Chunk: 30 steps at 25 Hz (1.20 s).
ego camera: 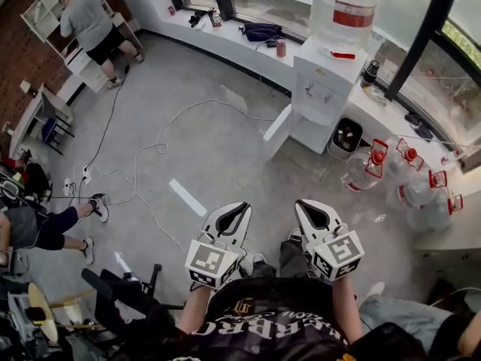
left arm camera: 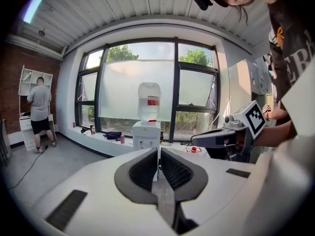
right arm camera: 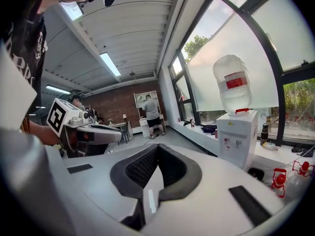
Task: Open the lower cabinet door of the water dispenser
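Both the left gripper (ego camera: 237,207) and the right gripper (ego camera: 307,205) were clenched and empty. The white box-shaped water dispenser (ego camera: 323,89) stood well ahead, nearer the right gripper, and its white lower cabinet door (ego camera: 276,131) appeared to be swung open.

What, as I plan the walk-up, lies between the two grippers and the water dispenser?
Only bare grey floor, seen in the head view, lies between the left gripper, the right gripper and the water dispenser; large bottles stand off to the right.
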### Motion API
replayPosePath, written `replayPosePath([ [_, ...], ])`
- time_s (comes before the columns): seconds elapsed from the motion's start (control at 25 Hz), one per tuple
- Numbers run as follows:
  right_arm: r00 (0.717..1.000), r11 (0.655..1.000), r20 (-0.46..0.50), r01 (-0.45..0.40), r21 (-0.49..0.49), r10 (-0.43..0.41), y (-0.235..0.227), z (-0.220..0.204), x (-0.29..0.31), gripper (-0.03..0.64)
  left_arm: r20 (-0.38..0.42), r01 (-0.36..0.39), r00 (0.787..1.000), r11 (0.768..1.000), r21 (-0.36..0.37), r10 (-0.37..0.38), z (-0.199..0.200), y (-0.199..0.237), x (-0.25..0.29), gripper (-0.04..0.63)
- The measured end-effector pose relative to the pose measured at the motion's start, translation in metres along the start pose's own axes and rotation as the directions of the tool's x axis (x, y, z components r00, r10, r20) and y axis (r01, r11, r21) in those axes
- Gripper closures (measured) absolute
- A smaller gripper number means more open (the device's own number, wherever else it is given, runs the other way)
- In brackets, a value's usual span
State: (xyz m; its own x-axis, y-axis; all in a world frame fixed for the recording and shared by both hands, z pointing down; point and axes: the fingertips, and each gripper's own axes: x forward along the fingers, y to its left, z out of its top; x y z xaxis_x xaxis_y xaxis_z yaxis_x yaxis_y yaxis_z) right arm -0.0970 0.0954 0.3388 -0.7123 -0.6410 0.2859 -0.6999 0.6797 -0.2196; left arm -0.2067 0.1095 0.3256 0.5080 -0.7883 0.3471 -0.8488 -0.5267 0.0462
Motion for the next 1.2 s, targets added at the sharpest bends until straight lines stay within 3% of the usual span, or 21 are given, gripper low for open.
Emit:
replayPosePath([
  [0.52, 1.000, 0.990, -0.001, -0.009, -0.141, 0.009, 0.077, 0.001, -0.016, 0.606, 0.078, 0.089, 0.993, 0.995, 0.044, -0.092, -0.007, -0.031, -0.066, 0.569],
  [1.2, 1.000, 0.977, -0.030, -0.008, -0.211, 0.002, 0.096, 0.004, -0.017, 0.606, 0.111, 0.093, 0.989, 0.995, 0.031, -0.096, -0.009, -0.024, -0.091, 0.569],
])
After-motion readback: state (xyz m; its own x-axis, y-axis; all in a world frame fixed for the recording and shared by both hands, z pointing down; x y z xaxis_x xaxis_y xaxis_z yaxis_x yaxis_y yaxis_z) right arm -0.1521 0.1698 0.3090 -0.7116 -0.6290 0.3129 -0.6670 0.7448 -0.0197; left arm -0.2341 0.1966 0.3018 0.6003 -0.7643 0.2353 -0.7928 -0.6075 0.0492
